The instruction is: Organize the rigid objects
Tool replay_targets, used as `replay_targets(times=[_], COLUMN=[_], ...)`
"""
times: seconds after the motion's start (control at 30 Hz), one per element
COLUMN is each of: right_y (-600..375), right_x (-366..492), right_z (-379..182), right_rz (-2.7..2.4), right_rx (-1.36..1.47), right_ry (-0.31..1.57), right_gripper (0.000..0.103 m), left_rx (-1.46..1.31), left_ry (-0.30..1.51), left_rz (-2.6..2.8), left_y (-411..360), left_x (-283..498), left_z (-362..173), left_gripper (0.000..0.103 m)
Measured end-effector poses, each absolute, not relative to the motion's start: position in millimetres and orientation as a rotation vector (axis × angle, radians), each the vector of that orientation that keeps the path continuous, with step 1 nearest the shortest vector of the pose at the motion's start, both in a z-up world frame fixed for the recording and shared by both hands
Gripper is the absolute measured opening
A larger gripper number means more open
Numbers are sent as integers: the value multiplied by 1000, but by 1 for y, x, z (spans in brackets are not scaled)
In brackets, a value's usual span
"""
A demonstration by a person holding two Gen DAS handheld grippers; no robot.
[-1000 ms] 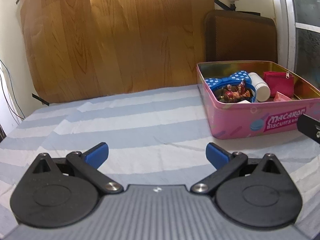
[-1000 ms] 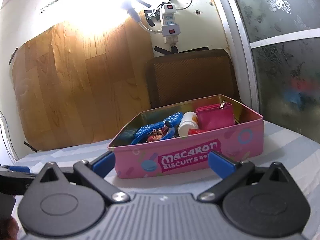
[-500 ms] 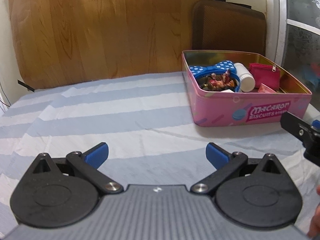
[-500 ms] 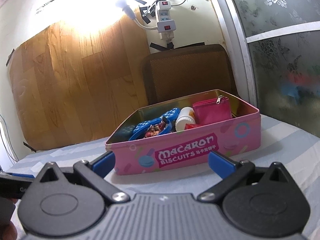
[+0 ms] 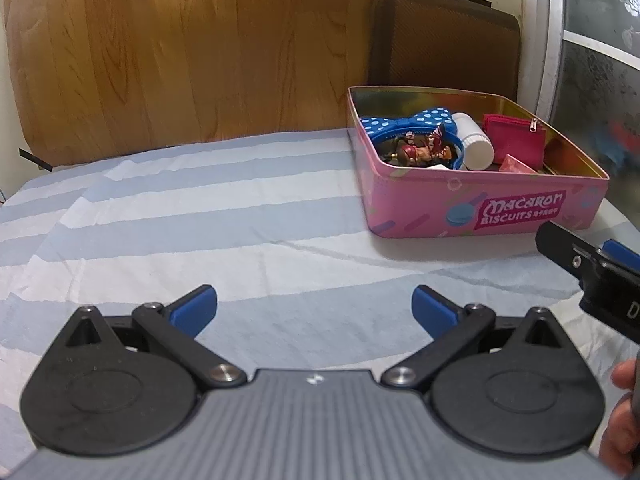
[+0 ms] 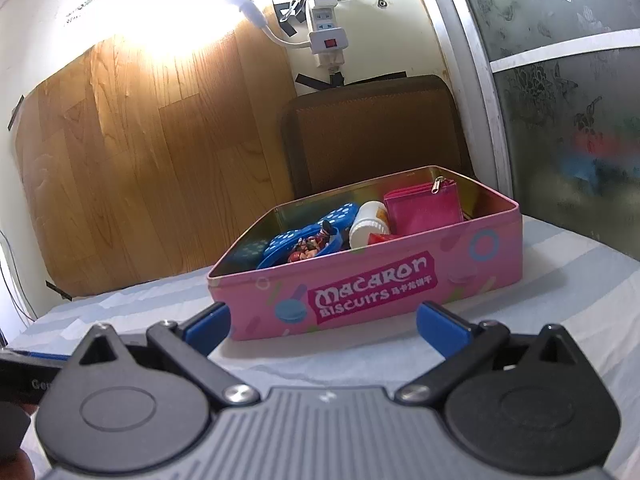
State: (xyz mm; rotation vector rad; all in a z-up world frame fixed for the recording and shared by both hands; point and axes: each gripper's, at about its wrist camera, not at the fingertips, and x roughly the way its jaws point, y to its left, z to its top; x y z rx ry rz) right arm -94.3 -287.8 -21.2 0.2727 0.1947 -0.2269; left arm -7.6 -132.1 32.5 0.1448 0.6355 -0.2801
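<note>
A pink biscuit tin [image 6: 376, 292], lidless and lettered "Macaron Biscuits" on its front wall, is seen resting on a blue-and-white striped cloth [image 5: 208, 232] at the far right of the covered surface, close to a brown cushioned panel [image 6: 372, 128] behind it. Inside the tin, a blue case with white dots [image 5: 404, 122] is laid toward the left, and a small red-brown figurine [image 5: 420, 150] is lodged in its open mouth. A white bottle [image 5: 474, 146] is lying on its side just beside the case, and a magenta zip pouch [image 6: 424, 208] is propped against the right-hand wall. A red-pink corner of some further item is visible near the front wall, but what it is cannot be told.

The right gripper [image 6: 323, 322] is held low just in front of the tin, its blue pads spread wide with nothing between them. The left gripper [image 5: 314, 312] is held over bare cloth, well to the left of the tin, its jaws likewise parted and empty. In the left wrist view, part of the right gripper's body and a hand [image 5: 622, 412] are caught at the right edge.

A wooden board [image 5: 180, 48] is leaned against the wall behind the surface, and a white power strip [image 6: 326, 24] is fixed to the wall above the cushioned panel
</note>
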Motion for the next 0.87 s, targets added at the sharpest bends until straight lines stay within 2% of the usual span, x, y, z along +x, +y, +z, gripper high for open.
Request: replay_targets(times=[0.87], right_y=[-286], right_x=[-92], right_z=[-23], right_rz=[-229], right_rx=[276], right_ry=[207], right_gripper=[103], left_rx=[130], left_ry=[652], left_rz=[-333], left_y=[-132], left_x=[-4], left_z=[30], left_gripper=[103])
